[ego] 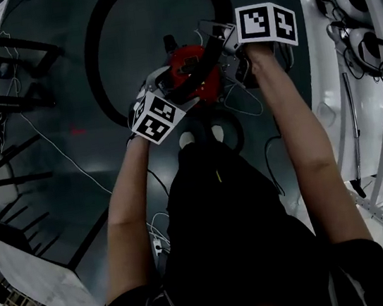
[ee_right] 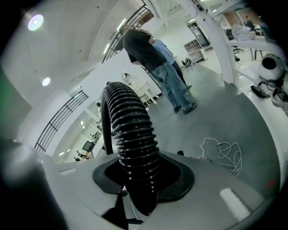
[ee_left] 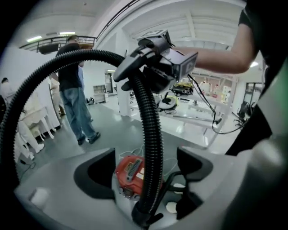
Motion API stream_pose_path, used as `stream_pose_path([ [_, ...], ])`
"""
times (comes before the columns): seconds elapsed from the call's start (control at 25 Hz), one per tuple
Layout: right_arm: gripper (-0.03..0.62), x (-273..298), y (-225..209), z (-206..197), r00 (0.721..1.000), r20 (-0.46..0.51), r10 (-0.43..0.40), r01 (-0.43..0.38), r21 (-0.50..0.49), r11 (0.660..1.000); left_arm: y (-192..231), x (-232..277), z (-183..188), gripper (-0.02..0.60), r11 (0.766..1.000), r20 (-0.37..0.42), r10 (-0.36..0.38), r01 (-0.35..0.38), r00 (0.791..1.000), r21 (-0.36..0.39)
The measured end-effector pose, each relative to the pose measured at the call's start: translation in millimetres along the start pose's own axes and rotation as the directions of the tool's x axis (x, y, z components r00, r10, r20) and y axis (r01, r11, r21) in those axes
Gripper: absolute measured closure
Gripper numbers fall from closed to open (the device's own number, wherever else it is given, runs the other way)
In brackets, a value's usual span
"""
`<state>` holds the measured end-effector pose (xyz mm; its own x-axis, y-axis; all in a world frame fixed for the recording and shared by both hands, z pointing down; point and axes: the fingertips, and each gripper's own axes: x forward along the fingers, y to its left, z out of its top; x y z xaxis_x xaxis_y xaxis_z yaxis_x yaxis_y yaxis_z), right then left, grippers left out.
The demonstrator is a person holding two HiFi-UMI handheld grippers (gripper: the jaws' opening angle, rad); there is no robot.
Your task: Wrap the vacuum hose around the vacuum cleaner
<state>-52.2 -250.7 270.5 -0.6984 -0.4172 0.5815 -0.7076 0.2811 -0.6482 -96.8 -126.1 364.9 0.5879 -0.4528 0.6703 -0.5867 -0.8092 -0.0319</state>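
While right fingers [ee_right: 179, 179] clamp the hose [ee_right: 132, 134], left fingers [ee_left: 95, 174] stand open astride it

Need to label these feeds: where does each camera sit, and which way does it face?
Head view: on the person's head, facing steeply down at the red vacuum cleaner; forearms, left tool, right tool show.
Left gripper view: on the left tool, facing down between open jaws at the cleaner; right forearm shows.
Right gripper view: on the right tool, facing across the grey floor; jaws grip the black ribbed vacuum hose.
Head and left gripper views share cleaner and hose.
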Motion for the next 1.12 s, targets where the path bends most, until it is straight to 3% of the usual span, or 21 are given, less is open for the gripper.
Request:
stream_pose_path([
  [0.08,0.447,1.0,-12.9,-4.2,1.0,0.003,-0.01,0.01,0.038,0.999,-7.9,16.7,-8.4,0.187,0.999,-0.027,-0.044,0.044,0.999,0.009],
  [0.16,0.447,2.5,-25.2,-10.8,1.0,0.001,-0.018,0.017,0.068,0.998,-12.2,31.6,-13.7,0.299,0.998,-0.044,-0.063,0.064,0.997,0.023],
  [0.24,0.447,4.3,-36.6,-16.9,1.0,-0.001,-0.029,0.029,0.081,0.996,-16.7,45.4,-17.8,0.329,0.996,-0.061,-0.084,0.086,0.995,0.034],
  [0.44,0.447,9.2,-56.0,-29.0,0.998,0.006,-0.057,0.056,0.083,0.995,-32.1,75.3,-16.8,0.337,0.989,-0.081,-0.138,0.142,0.987,0.046],
  [0.64,0.445,16.2,-68.1,-39.7,0.997,0.034,-0.063,0.06,0.091,0.994,-43.0,98.2,-22.1,0.387,0.983,-0.108,-0.17,0.177,0.979,0.052],
  [0.8,0.445,21.3,-81.5,-54.0,0.997,0.038,-0.072,0.068,0.096,0.993,-50.5,104.9,-37.5,0.398,0.976,-0.128,-0.214,0.217,0.968,0.008],
  [0.96,0.448,25.2,-97.4,-68.6,0.996,0.042,-0.074,0.07,0.106,0.992,-60.2,104.3,-51.5,0.402,0.956,-0.184,-0.289,0.292,0.939,-0.015],
  [1.12,0.45,30.4,-109.9,-82.4,0.997,0.039,-0.062,0.057,0.117,0.991,-66.7,99.7,-64.2,0.402,0.931,-0.273,-0.344,0.365,0.899,0.03],
])
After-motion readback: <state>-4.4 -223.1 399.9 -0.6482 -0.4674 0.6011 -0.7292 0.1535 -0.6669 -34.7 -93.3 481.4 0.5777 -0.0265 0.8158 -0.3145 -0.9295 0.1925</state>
